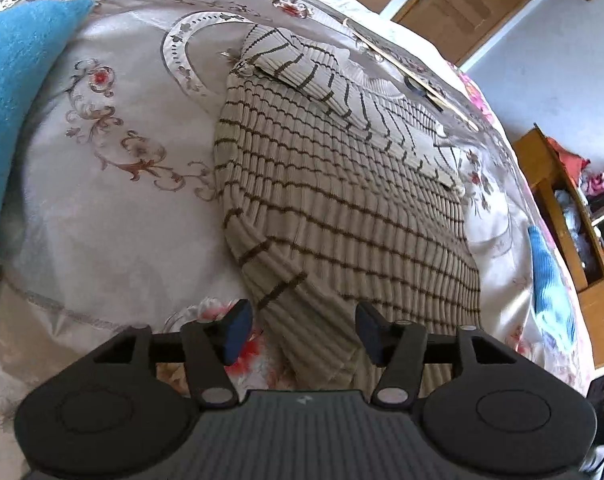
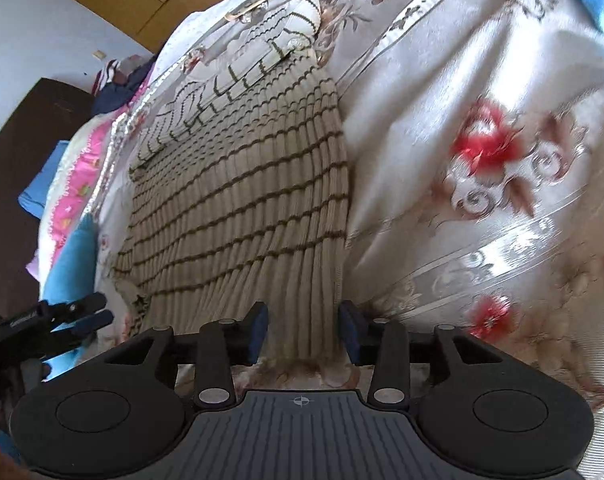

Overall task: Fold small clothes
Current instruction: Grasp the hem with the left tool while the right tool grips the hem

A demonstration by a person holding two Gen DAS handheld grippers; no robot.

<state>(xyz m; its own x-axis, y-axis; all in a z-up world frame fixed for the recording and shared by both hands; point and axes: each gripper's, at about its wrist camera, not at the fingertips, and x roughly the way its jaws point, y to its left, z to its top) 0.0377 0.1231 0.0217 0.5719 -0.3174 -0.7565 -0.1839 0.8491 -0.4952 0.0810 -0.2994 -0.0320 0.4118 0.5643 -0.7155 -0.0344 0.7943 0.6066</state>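
Here, ribbed striped sweater [image 1: 341, 200] (beige knit) on satin bedspread [image 1: 122, 220]; both grippers' jaws apart.

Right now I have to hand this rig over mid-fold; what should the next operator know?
Left tongs: open, the near left hem corner of the beige ribbed sweater with thin brown stripes between the pads, not gripped.
Right tongs: open, straddling the near right hem edge, not gripped.
Sweater lies flat on the cream floral satin bedspread.
Done: both sleeves folded across the chest at the far end.
Left: probably grip both hem corners, fold the hem up towards the collar, smooth.
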